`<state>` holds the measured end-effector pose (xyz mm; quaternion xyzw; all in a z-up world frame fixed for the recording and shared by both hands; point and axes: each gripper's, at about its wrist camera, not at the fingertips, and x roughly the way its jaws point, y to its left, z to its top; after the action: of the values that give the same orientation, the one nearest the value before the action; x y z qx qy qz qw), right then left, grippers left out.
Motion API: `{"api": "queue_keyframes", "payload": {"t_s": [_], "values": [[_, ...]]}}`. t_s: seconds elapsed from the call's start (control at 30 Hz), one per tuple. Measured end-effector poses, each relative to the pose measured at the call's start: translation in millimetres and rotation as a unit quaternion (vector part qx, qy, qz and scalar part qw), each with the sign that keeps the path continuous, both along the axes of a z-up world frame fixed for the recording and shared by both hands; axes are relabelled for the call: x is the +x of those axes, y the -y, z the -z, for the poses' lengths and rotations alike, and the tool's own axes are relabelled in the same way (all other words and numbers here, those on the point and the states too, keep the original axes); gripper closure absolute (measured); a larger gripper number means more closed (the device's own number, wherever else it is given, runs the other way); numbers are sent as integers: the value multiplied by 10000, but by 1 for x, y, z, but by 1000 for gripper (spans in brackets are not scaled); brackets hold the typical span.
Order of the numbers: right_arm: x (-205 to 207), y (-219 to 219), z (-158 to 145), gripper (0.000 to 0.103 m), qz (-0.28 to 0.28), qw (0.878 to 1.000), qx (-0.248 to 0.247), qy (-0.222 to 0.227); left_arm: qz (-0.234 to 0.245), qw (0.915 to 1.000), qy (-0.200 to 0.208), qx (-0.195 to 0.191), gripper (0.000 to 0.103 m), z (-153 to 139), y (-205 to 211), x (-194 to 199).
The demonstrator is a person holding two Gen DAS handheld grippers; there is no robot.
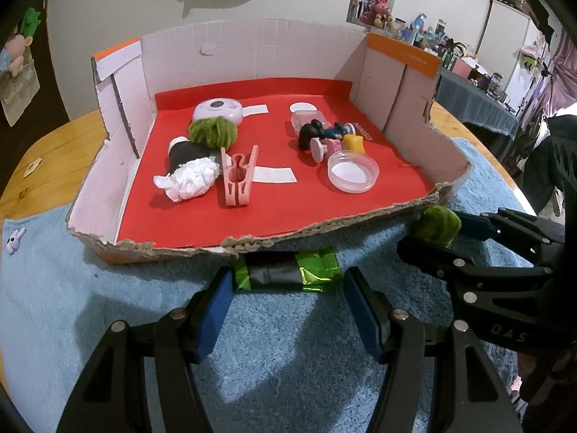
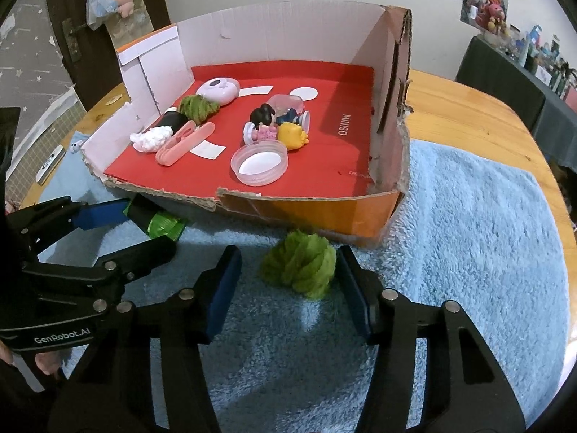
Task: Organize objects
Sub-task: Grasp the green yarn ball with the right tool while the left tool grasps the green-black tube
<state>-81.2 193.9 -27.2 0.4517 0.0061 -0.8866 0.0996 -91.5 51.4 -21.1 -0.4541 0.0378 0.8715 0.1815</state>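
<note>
A cardboard tray [image 1: 360,222] [image 2: 306,213] with a red floor stands on a blue towel. My left gripper [image 1: 286,310] is open, its fingers either side of a green-and-black foil packet [image 1: 285,276] lying on the towel against the tray's front wall; the packet also shows in the right wrist view [image 2: 155,220]. My right gripper [image 2: 288,292] is open around a green yarn ball [image 2: 299,265] on the towel, the right pad touching it. The ball also shows in the left wrist view [image 1: 436,225], with the right gripper [image 1: 438,229] around it.
In the tray lie a second green yarn ball [image 1: 212,131], a pink clothespin [image 1: 238,175], crumpled white tissue [image 1: 189,180], a black roll [image 1: 185,151], a lilac case [image 1: 216,108], small figurines [image 1: 321,137], a yellow toy [image 1: 353,142] and a clear lid [image 1: 353,171]. Wooden table [image 2: 468,108] surrounds the towel [image 2: 468,216].
</note>
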Motion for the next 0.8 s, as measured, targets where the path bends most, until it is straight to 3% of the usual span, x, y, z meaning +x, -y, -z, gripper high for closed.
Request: {"api": "queue_keyframes", "payload": {"t_s": [0.17,0.8], "values": [[1,0,-1,70,1,10000,30,-10,2,10000,3,77,39,1,1,-1],[25,14,-19,71,-164,9997,-59,-160,-1,9995,-153,283,42,-12,13,21]]}}
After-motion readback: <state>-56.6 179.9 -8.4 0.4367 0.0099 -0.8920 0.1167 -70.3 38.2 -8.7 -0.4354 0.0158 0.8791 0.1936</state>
